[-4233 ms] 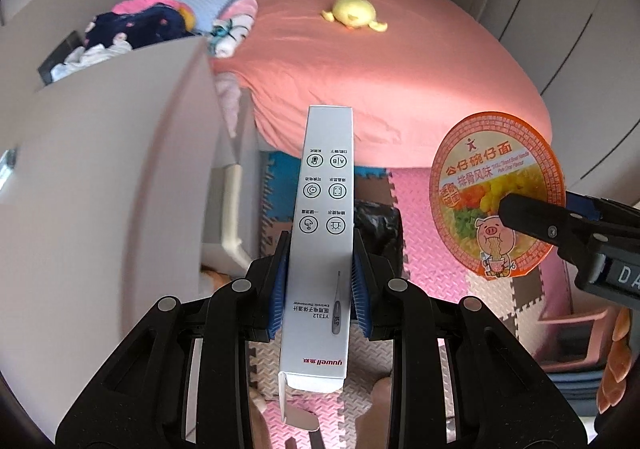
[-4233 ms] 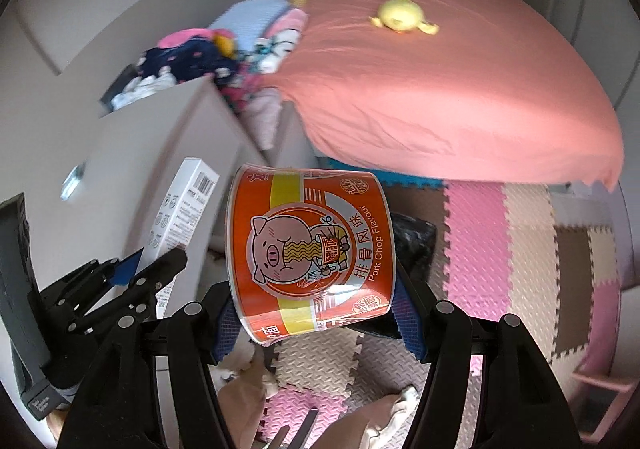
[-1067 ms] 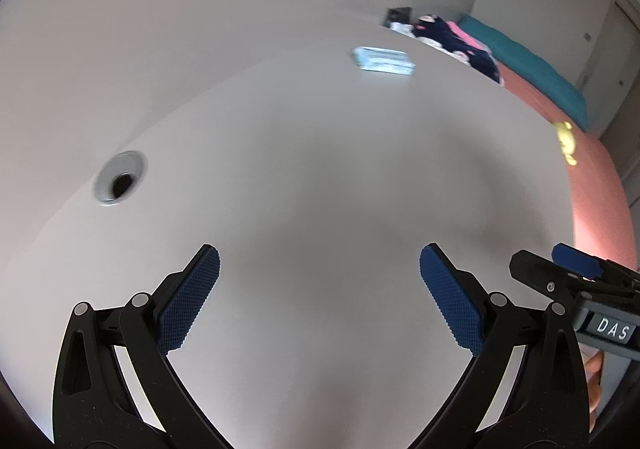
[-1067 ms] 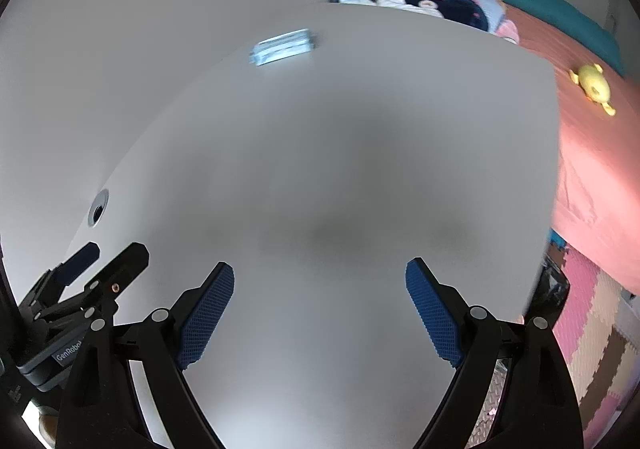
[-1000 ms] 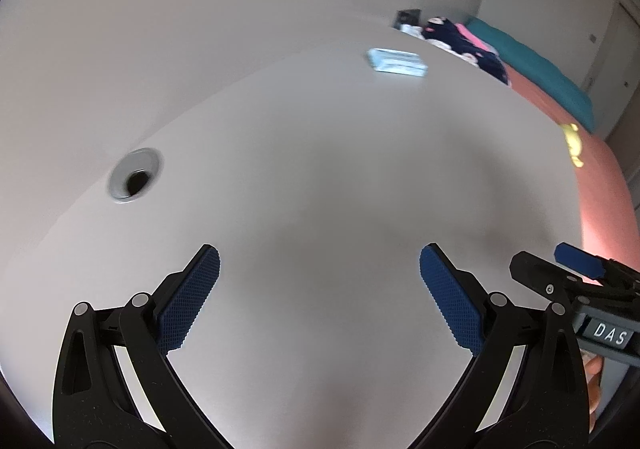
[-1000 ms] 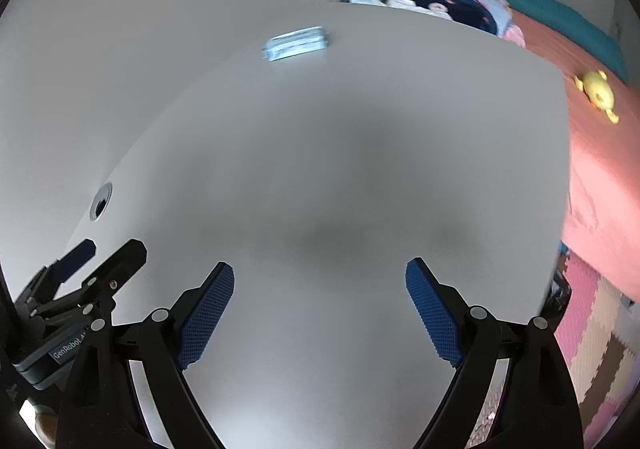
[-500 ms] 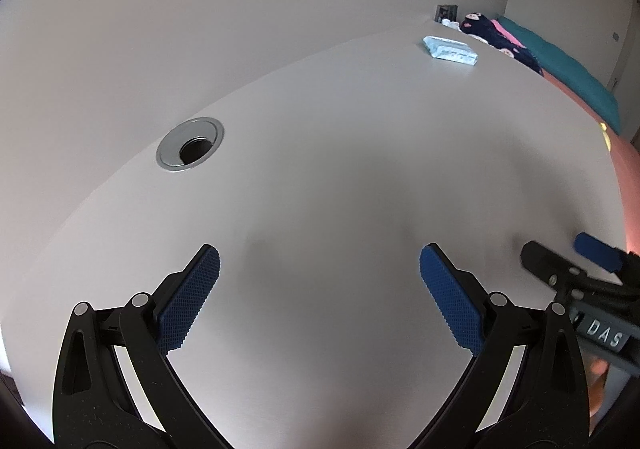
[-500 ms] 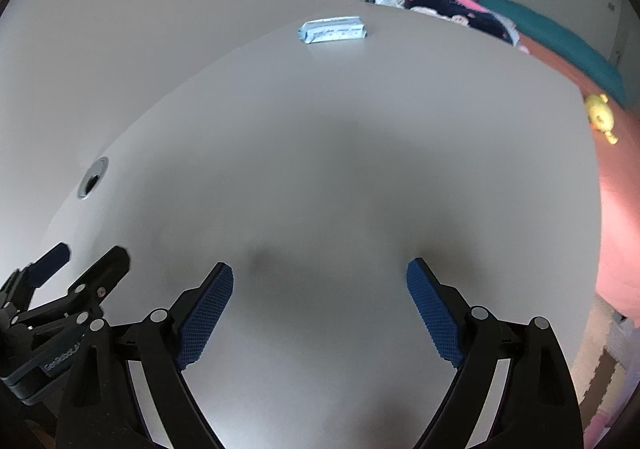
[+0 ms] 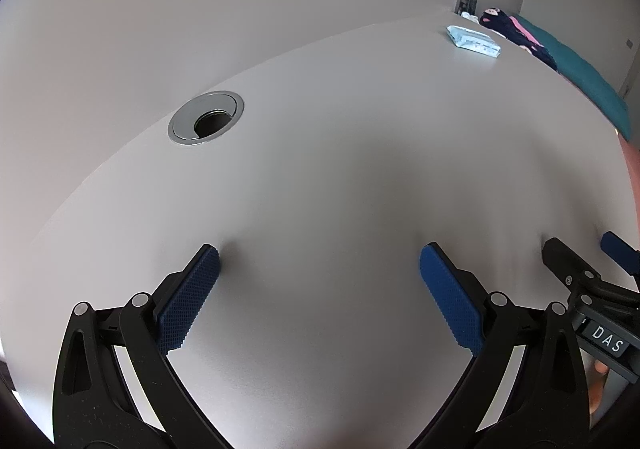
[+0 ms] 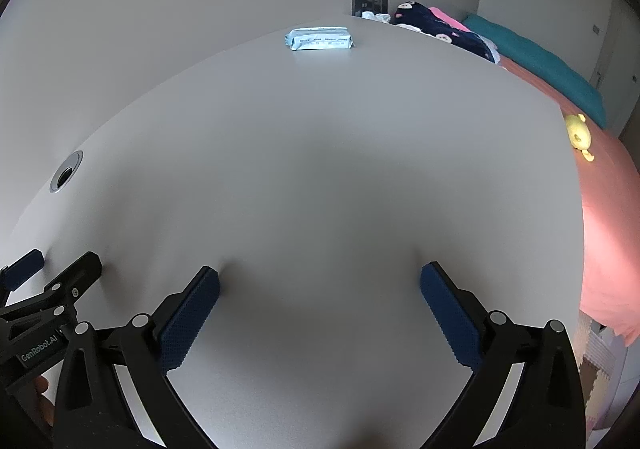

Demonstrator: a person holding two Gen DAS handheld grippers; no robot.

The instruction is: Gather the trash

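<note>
Both hand-held grippers hung side by side over a wide, matte pale grey tabletop, each angled steeply down toward it. In the left wrist view, the left gripper filled the bottom of the frame, its black arms spread and its two blue textured pads standing far apart with only bare tabletop between them, so it was released and grasping nothing. In the right wrist view, the right gripper sat low in the frame in the same pose, its jaws opening to their widest, again with nothing between the blue pads. Each gripper also showed at the lower edge of the other's view, the right one at lower right with a small white label, the left one at lower left with printed lettering. A pale blue soft plastic packet lay flat at the far side of the tabletop, at upper centre of the right view and upper right of the left view, well apart from both grippers. The left view showed a round silver cable grommet large at centre left; the right view showed it only small at the left edge. Only the right view showed the salmon-pink bedspread down the right side, with a small yellow plush toy on it.
</note>
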